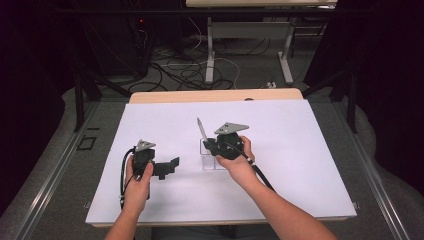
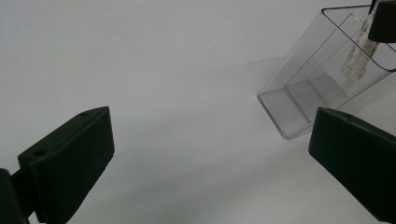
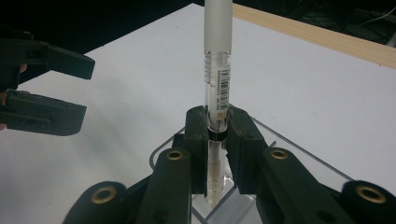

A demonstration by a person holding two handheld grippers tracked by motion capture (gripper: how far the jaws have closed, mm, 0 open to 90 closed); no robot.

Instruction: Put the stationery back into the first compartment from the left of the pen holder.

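Right gripper view, pen barcode label, print unreadable

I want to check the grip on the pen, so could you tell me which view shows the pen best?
The right gripper view: the pen stands close and upright, clamped in the right gripper over the clear box, its barcode visible. The high view shows it small and tilted. The left gripper view shows its lower end through the box wall.

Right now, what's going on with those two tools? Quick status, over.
Right tool shut on pen, its lower end inside clear box. Left tool open, empty, beside box. Nothing in the way.
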